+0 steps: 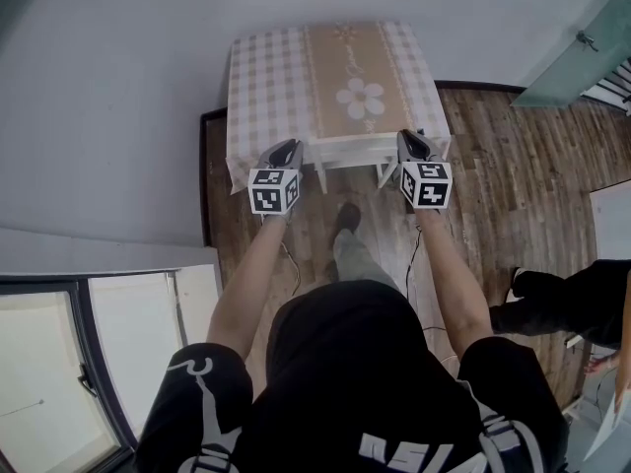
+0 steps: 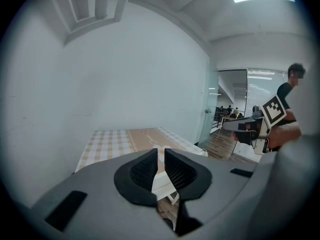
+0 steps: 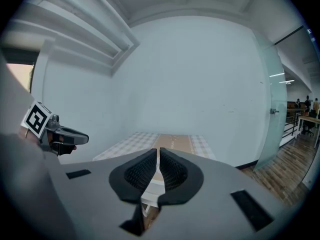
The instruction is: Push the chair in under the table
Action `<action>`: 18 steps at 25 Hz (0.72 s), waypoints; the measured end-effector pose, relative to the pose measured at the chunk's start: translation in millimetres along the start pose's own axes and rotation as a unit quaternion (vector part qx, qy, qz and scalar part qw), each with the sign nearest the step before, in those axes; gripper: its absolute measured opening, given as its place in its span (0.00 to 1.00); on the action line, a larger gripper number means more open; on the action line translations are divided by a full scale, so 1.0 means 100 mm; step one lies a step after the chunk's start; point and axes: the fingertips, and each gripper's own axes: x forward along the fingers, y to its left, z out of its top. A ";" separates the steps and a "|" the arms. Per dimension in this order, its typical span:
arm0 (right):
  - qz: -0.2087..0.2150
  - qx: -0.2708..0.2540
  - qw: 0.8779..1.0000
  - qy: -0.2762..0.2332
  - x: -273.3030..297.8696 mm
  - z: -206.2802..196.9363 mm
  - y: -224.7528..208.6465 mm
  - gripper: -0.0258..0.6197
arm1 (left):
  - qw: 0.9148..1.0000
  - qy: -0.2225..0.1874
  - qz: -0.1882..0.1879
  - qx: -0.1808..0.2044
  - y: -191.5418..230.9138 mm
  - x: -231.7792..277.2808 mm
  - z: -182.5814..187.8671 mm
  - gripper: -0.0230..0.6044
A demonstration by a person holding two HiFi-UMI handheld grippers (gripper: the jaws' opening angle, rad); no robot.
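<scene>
Arms outstretched — left tool [image 1: 285,148], right tool [image 1: 413,140] near table [image 1: 266,77].

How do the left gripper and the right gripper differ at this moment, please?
The left gripper shows a slim gap between its jaws; the right gripper has jaws that leave only a sliver. In the head view the left gripper appears by the left end of the table's near edge, the right gripper by the right end. Both are empty and point toward the table.
</scene>
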 end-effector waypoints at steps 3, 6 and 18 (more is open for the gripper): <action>0.001 -0.001 1.000 -0.005 -0.07 0.01 0.07 0.08 | 1.000 -0.008 0.001 -0.002 0.02 -0.10 0.02 0.13; 0.002 0.000 1.000 -0.007 -0.12 0.00 0.10 0.07 | 1.000 -0.016 0.002 -0.003 0.02 -0.16 0.06 0.12; 0.006 0.001 1.000 -0.009 -0.30 -0.04 0.21 0.06 | 1.000 -0.028 0.001 -0.005 -0.03 -0.35 0.06 0.08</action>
